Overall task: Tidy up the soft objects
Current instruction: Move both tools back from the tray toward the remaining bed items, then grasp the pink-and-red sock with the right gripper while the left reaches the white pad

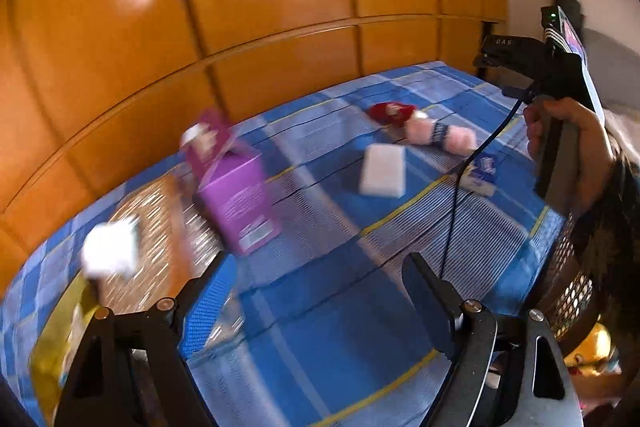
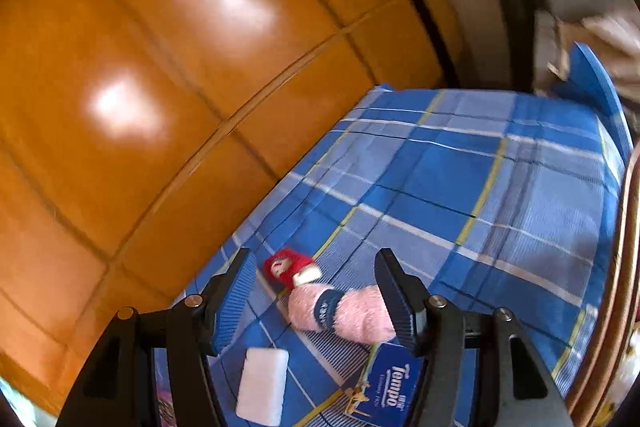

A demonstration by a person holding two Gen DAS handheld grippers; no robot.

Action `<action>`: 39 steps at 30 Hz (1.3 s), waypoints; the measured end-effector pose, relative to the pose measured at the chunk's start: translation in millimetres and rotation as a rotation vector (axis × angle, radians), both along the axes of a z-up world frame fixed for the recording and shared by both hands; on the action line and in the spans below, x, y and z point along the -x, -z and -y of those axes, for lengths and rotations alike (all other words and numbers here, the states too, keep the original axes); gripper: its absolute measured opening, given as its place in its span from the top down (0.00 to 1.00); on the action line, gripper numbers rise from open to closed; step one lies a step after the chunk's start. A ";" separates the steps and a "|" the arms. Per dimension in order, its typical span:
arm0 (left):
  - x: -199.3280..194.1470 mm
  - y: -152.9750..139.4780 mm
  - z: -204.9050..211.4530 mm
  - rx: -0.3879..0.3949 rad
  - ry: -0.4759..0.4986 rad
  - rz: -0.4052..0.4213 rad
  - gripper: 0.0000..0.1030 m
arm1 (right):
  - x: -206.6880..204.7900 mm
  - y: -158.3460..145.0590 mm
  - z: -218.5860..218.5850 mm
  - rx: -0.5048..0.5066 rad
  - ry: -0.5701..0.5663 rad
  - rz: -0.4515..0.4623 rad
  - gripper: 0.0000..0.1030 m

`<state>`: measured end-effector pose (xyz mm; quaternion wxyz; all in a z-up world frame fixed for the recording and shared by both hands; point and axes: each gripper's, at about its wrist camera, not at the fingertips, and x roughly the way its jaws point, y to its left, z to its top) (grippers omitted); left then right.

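On the blue plaid bed sheet (image 2: 500,187) lie a pink fuzzy roll with a navy band (image 2: 344,311), a small red soft item (image 2: 288,267), a white sponge block (image 2: 262,385) and a blue Tempo tissue pack (image 2: 394,383). My right gripper (image 2: 316,291) is open above them, its fingers on either side of the pink roll and red item without touching either. The left wrist view shows the same pink roll (image 1: 440,135), red item (image 1: 392,111), sponge (image 1: 382,169) and tissue pack (image 1: 480,175) further off. My left gripper (image 1: 316,291) is open over bare sheet, holding nothing.
An open purple carton (image 1: 236,195) stands left of the sponge, beside a brown woven tray (image 1: 160,235) with a blurred white thing (image 1: 110,251) on it. A black mesh basket (image 1: 580,267) is at the right. A hand (image 1: 568,131) grips the other gripper's handle. Orange wooden panels (image 2: 160,87) back the bed.
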<state>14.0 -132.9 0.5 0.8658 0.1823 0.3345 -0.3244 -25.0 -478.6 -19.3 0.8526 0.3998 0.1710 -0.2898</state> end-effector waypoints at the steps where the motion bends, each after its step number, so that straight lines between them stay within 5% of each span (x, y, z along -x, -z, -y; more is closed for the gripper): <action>1: -5.7 1.8 11.3 -0.002 0.012 -0.005 0.17 | 2.9 2.4 4.0 -0.022 0.011 0.012 0.39; 11: -56.4 47.6 110.8 -0.072 0.080 -0.086 0.17 | 12.5 42.4 32.7 -0.314 0.016 0.096 0.39; 29: -126.8 109.7 202.3 -0.137 0.094 -0.179 0.16 | -21.1 56.9 19.5 -0.360 -0.144 0.010 0.39; 32: -136.4 119.1 205.0 -0.118 0.082 -0.224 0.22 | -25.5 56.8 17.1 -0.348 -0.157 -0.005 0.39; 35: -137.6 117.6 195.9 -0.067 0.051 -0.245 0.44 | -30.3 55.7 13.4 -0.330 -0.177 -0.023 0.39; 39: -127.9 116.7 179.5 -0.057 0.037 -0.249 0.46 | -37.8 55.7 6.6 -0.308 -0.214 -0.065 0.39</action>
